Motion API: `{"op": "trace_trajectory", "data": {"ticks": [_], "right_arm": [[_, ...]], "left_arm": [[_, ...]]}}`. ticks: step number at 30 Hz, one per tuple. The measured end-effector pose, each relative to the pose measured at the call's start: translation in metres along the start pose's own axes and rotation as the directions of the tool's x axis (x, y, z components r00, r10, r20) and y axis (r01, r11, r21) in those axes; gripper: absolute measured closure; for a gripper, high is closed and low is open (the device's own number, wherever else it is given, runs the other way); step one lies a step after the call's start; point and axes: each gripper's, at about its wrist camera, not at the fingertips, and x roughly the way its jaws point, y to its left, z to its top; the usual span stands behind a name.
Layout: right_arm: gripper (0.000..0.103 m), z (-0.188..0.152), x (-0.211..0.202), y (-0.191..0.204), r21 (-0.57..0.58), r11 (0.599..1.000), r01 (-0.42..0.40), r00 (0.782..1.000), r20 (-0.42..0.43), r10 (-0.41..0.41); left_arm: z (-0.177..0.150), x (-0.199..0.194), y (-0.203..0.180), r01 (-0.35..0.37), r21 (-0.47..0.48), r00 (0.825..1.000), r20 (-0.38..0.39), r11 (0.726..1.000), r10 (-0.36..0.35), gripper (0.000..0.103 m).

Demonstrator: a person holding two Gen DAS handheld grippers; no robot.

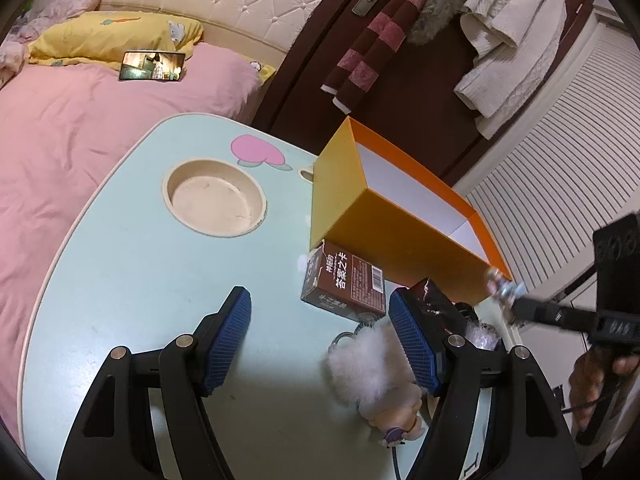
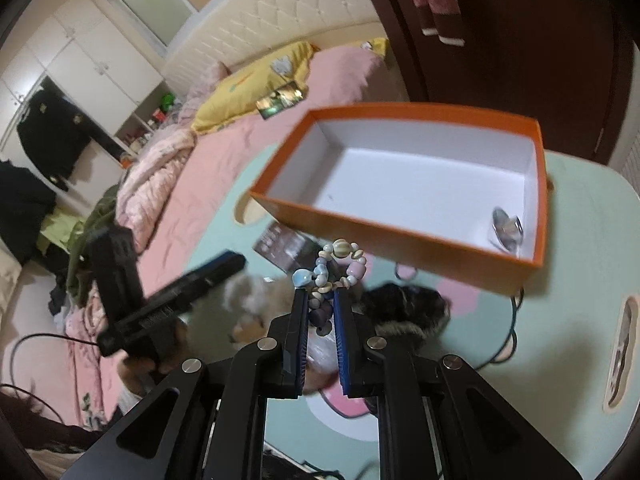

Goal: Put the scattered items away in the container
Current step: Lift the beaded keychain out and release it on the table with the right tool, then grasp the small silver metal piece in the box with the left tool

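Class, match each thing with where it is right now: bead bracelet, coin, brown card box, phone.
Things:
1 bead bracelet
2 coin
3 brown card box
4 phone

Places:
a on the pink bed
b inside the orange box
c on the table beside the orange box
d clamped in the right hand-held gripper

Pairs: 1-d, 2-b, 3-c, 4-a

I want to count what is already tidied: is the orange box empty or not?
Not empty. In the right wrist view, one small silvery object lies in a corner of the orange box; the rest of its white floor is bare.
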Motion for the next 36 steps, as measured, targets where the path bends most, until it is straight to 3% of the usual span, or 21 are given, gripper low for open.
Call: {"op": "trace_trajectory", "data": {"ticks": [5,9,14,17,19,21,23,27,31,36], "right_arm": [[0.085,-0.011,-0.006,-0.009,0.018,0.999,-0.044,0.999,0.027,0.043],[0.078,-0.014,-0.026,-0.024,0.059,0.998,-0.022,0.994,0.106,0.015],[0.078,-0.019,-0.041,-0.042,0.099,0.995,0.024,0.985,0.169,-0.041],[0.078,-0.023,-0.044,-0.051,0.124,0.992,0.013,0.983,0.180,-0.035],[0.078,-0.025,-0.045,-0.057,0.146,0.989,0.001,0.983,0.183,-0.028],[0.078,-0.027,-0.046,-0.062,0.160,0.987,-0.006,0.981,0.190,-0.025],[0.078,-0.029,-0.048,-0.068,0.176,0.984,-0.015,0.980,0.197,-0.020],[0.078,-0.033,-0.052,-0.079,0.213,0.977,-0.031,0.978,0.210,-0.015],[0.078,-0.034,-0.054,-0.092,0.241,0.970,-0.043,0.976,0.218,-0.011],[0.075,-0.034,-0.054,-0.102,0.266,0.962,-0.055,0.976,0.219,-0.005]], "left_arm": [[0.005,-0.006,-0.010,-0.004,0.031,0.999,0.035,1.000,0.003,0.031],[0.022,-0.005,-0.030,0.008,0.054,1.000,0.017,0.999,-0.009,0.031],[0.062,0.003,-0.087,0.071,0.173,0.997,-0.023,0.982,-0.068,0.031],[0.089,0.026,-0.123,0.042,0.196,0.996,-0.081,0.980,-0.026,0.031],[0.102,0.057,-0.141,0.052,0.187,0.978,-0.209,0.981,-0.011,0.031],[0.107,0.095,-0.159,0.130,0.178,0.930,-0.363,0.975,-0.058,0.033],[0.104,0.128,-0.172,0.134,0.184,0.888,-0.459,0.974,-0.035,0.041],[0.093,0.172,-0.182,0.094,0.173,0.851,-0.525,0.980,0.011,0.043],[0.076,0.197,-0.188,0.087,0.174,0.808,-0.588,0.981,0.032,0.052],[0.065,0.213,-0.196,0.070,0.227,0.791,-0.606,0.971,0.085,0.063]]}}
